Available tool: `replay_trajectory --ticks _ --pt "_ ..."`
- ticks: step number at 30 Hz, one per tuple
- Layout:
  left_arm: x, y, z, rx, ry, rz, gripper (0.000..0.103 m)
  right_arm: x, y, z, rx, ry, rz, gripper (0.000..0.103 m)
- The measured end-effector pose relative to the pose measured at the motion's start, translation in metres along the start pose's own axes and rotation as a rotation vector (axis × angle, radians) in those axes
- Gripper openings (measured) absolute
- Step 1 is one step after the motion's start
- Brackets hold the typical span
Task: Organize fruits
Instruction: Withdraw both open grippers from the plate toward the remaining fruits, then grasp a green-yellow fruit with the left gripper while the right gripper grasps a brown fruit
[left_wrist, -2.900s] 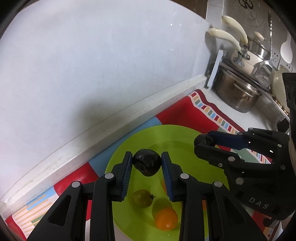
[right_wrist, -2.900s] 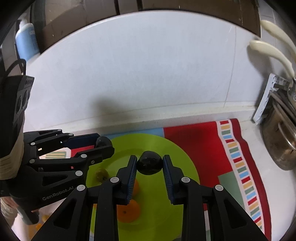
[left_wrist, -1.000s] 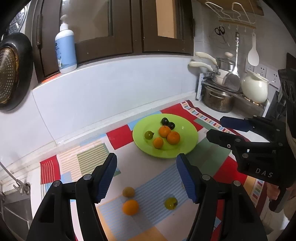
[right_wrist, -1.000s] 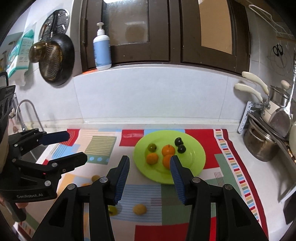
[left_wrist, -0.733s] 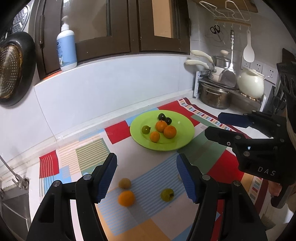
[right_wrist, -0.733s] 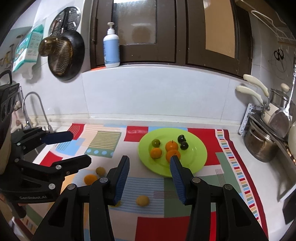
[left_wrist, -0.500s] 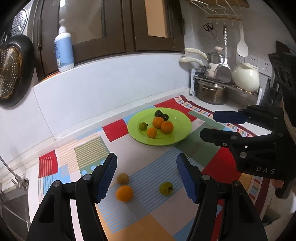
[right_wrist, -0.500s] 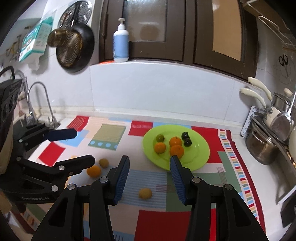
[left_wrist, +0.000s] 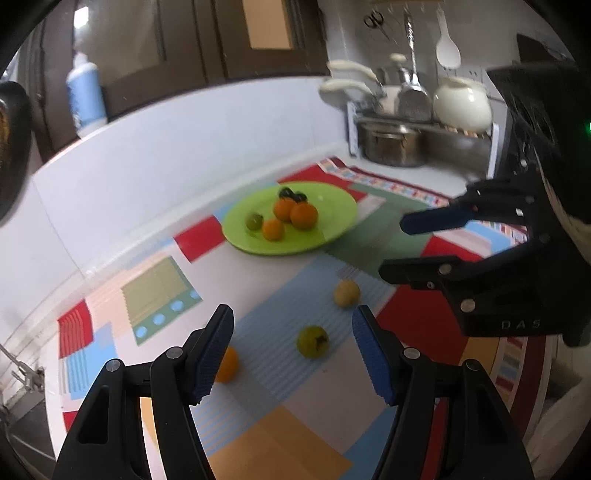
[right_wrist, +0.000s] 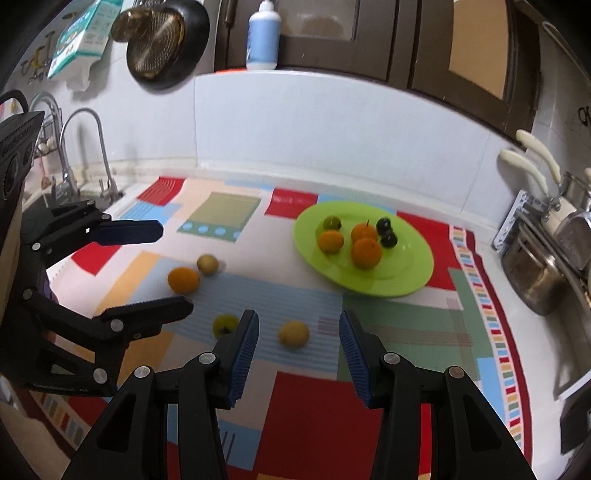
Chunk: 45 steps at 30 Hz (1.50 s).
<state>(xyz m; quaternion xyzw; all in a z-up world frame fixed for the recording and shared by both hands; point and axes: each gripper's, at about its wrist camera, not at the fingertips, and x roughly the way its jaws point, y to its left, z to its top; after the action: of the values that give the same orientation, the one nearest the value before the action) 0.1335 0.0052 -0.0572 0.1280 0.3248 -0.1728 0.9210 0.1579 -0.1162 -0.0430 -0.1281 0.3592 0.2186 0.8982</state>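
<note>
A green plate (left_wrist: 332, 221) (right_wrist: 406, 273) holds three oranges, a green fruit and two dark plums (right_wrist: 386, 227). Loose on the patchwork mat lie a yellow fruit (left_wrist: 346, 293) (right_wrist: 293, 333), a green fruit (left_wrist: 312, 340) (right_wrist: 225, 324), an orange (left_wrist: 227, 363) (right_wrist: 183, 280) and a small tan fruit (right_wrist: 207, 264). My left gripper (left_wrist: 293, 349) is open and empty above the loose green fruit. My right gripper (right_wrist: 298, 349) is open and empty, with the yellow fruit between its fingers in view. Each gripper shows in the other's view, the right (left_wrist: 436, 243) and the left (right_wrist: 147, 266).
A rack with steel pots (left_wrist: 391, 144) (right_wrist: 535, 280) and a white kettle (left_wrist: 461, 105) stands at the right. A faucet (right_wrist: 85, 155) and sink are at the left. A blue bottle (right_wrist: 263, 35) stands on the ledge above the white wall. A pan (right_wrist: 166, 44) hangs there.
Both grippers let go of the dark plums on the plate, opened, and drew back and down toward the loose fruits at the mat's front.
</note>
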Motion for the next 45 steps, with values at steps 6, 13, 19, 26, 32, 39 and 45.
replay_trajectory --ticks 6,13,19,26,32,39,45 --pt "0.023 -0.003 -0.011 0.008 0.069 -0.04 0.066 0.016 0.003 -0.008 -0.03 0.044 0.028 0.046" --pt "0.045 -0.003 -0.02 -0.008 0.135 -0.075 0.064 0.041 0.002 -0.016 -0.034 0.106 0.075 0.046" --pt "0.059 0.001 -0.02 -0.029 0.17 -0.11 0.054 0.061 -0.005 -0.019 0.001 0.152 0.118 0.046" --pt "0.071 0.002 -0.02 -0.052 0.199 -0.136 0.044 0.077 -0.011 -0.018 0.035 0.171 0.143 0.046" --pt "0.078 0.008 -0.019 -0.095 0.227 -0.151 0.028 0.087 -0.013 -0.018 0.064 0.181 0.16 0.041" --pt "0.076 0.018 -0.012 -0.155 0.219 -0.122 0.028 0.094 -0.015 -0.015 0.089 0.181 0.159 0.039" --pt "0.077 0.021 -0.007 -0.187 0.222 -0.097 0.028 0.099 -0.018 -0.017 0.12 0.192 0.161 0.034"
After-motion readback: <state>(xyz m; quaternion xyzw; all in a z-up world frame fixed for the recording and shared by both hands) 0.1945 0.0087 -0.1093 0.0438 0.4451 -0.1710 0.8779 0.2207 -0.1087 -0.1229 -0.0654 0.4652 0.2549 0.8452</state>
